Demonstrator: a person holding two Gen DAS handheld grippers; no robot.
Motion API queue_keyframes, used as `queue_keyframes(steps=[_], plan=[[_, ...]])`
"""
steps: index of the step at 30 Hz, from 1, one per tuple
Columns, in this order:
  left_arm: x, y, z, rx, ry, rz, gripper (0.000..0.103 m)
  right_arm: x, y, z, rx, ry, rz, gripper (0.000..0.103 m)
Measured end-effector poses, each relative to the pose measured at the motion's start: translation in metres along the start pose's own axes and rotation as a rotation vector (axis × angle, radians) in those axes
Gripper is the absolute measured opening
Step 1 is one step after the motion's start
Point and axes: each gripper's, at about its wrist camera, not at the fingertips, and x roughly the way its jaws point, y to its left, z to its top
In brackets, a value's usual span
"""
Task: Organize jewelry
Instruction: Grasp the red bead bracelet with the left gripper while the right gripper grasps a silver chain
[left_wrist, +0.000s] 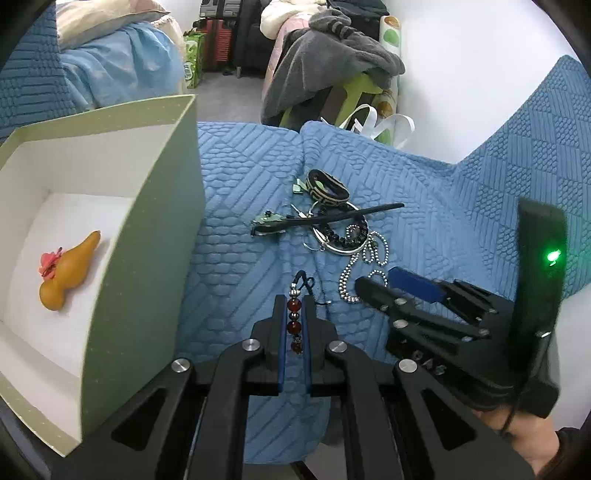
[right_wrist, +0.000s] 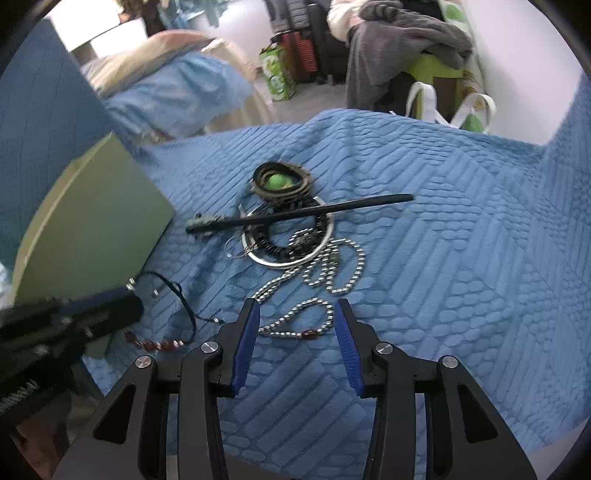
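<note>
My left gripper (left_wrist: 294, 306) is shut on a red-bead bracelet (left_wrist: 294, 317) with a dark cord, held just above the blue quilt; the bracelet also shows in the right wrist view (right_wrist: 155, 345). A pale green box (left_wrist: 147, 221) stands open at the left with an orange gourd charm (left_wrist: 70, 273) inside. My right gripper (right_wrist: 297, 317) is open over a silver ball-chain necklace (right_wrist: 314, 280). Beyond it lies a jewelry pile: a black hair stick (right_wrist: 295, 214), a silver bangle (right_wrist: 288, 240) and a braided dark bracelet (right_wrist: 282, 181).
The blue quilt (right_wrist: 443, 258) covers the bed surface. The right gripper (left_wrist: 373, 291) shows in the left wrist view beside the chain. A chair with grey clothes (left_wrist: 332, 62), bags and a second bed (left_wrist: 110, 62) stand beyond the bed edge.
</note>
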Motion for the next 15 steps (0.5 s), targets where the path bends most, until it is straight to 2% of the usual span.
queue_keyframes(steps=[4, 6, 7, 8, 10, 15], plan=[[-0.003, 0.002, 0.0, -0.003, -0.01, -0.005, 0.007, 0.005, 0.015, -0.002, -0.083, 0.002, -0.046, 0.042], [-0.004, 0.002, -0.001, 0.0, -0.012, -0.005, 0.007, 0.005, 0.018, -0.003, -0.092, 0.0, -0.051, 0.038], [-0.003, 0.001, -0.001, 0.002, -0.01, -0.006, 0.007, 0.005, 0.018, -0.004, -0.09, -0.001, -0.051, 0.031], [-0.003, 0.001, -0.002, 0.003, -0.009, -0.007, 0.007, 0.004, 0.017, -0.004, -0.078, -0.003, -0.046, 0.027], [-0.003, 0.001, -0.002, 0.004, -0.008, -0.01, 0.007, 0.004, 0.017, -0.005, -0.072, -0.001, -0.068, 0.009], [-0.004, 0.001, -0.003, -0.002, -0.008, -0.023, 0.007, 0.0, 0.009, -0.009, -0.021, 0.009, -0.091, 0.004]])
